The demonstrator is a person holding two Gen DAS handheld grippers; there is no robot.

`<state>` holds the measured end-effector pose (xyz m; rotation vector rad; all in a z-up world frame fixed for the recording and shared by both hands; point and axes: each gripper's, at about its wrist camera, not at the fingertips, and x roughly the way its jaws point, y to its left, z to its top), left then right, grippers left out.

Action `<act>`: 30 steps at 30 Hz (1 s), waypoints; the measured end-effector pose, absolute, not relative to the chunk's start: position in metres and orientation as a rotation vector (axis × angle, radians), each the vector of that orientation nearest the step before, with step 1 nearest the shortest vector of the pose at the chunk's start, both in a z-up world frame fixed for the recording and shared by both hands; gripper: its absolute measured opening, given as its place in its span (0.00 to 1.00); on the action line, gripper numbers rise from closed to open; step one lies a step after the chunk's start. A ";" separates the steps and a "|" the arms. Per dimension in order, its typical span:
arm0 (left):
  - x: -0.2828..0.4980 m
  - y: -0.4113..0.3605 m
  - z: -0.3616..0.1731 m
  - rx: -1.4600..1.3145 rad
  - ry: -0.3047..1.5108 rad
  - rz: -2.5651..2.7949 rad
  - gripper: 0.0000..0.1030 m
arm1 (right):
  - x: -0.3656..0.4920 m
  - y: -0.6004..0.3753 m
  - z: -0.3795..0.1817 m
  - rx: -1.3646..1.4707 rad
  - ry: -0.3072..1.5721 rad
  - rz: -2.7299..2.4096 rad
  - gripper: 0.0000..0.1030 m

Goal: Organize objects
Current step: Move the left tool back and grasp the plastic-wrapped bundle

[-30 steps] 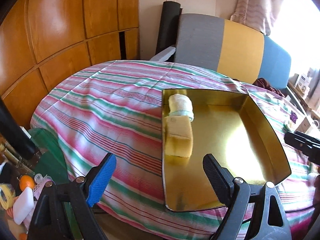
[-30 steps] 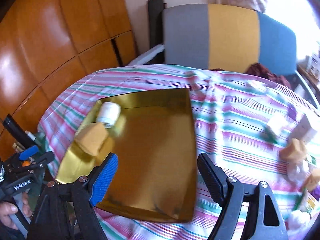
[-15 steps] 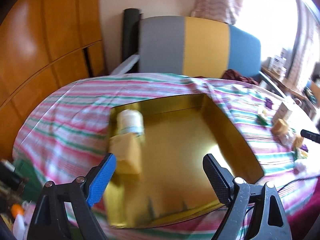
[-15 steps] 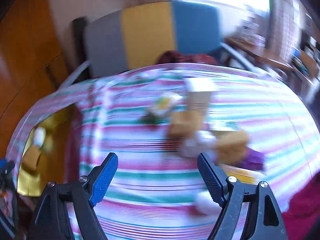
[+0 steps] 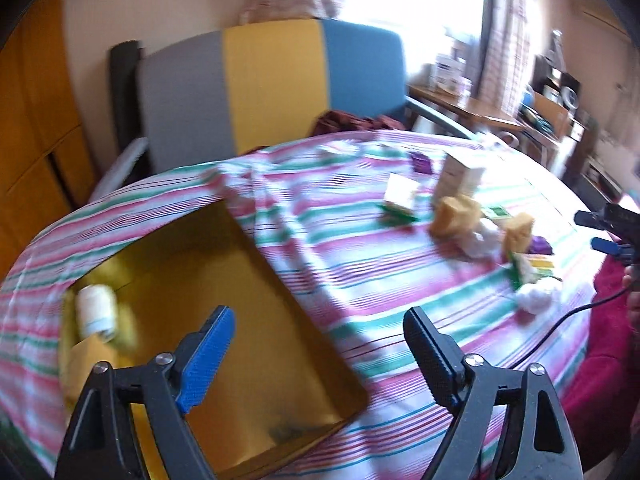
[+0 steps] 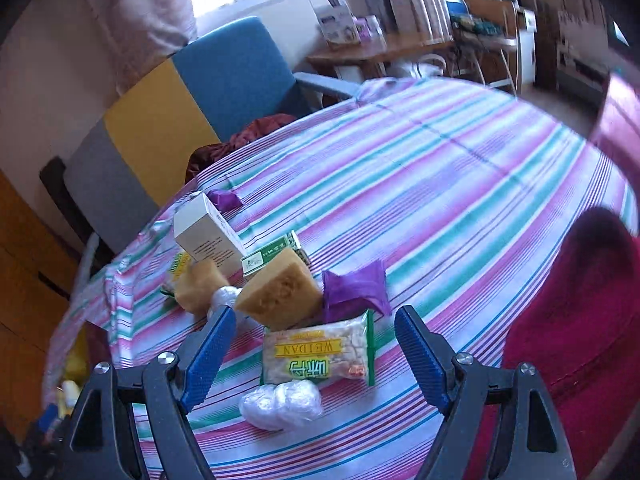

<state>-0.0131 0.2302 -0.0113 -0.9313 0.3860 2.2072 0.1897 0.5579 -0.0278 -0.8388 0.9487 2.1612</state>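
A gold tray (image 5: 224,280) lies on the striped tablecloth and holds a white roll (image 5: 96,308) and a yellow sponge (image 5: 92,360). My left gripper (image 5: 318,316) hovers over the tray's right edge; its jaws are closing with nothing between them. My right gripper (image 6: 315,314) stands open above a pile of loose items. In that pile are a snack packet (image 6: 316,356), a yellow sponge (image 6: 280,292), a purple wrapper (image 6: 356,288) and white wrapped balls (image 6: 280,400). A white box (image 6: 208,236) and a second sponge (image 6: 200,284) sit behind them.
A grey, yellow and blue chair (image 5: 272,80) stands behind the table. A red cushion (image 6: 580,320) lies at the table's right edge. A black cable (image 5: 560,320) trails over the cloth near the pile. Wooden panels line the left wall.
Both views have swung right, from the tray toward the pile of items. The right gripper has moved from above the tray to just above the pile. The left jaws look slightly narrower.
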 end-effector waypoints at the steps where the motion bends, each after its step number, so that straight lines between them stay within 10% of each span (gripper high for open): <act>1: -0.012 0.242 -0.015 -0.934 0.401 2.182 0.80 | 0.192 0.560 -0.030 -0.832 0.972 2.162 0.81; 11: 0.015 0.359 -0.043 -0.936 0.475 1.858 0.62 | 0.199 0.563 -0.035 -0.788 1.106 2.230 0.81; 24: 0.097 0.449 -0.078 -0.877 0.605 1.538 0.64 | 0.206 0.574 -0.045 -0.740 1.241 2.220 0.81; 30: 0.091 0.443 -0.087 -0.962 0.523 1.519 0.45 | 0.204 0.575 -0.047 -0.769 1.248 2.198 0.81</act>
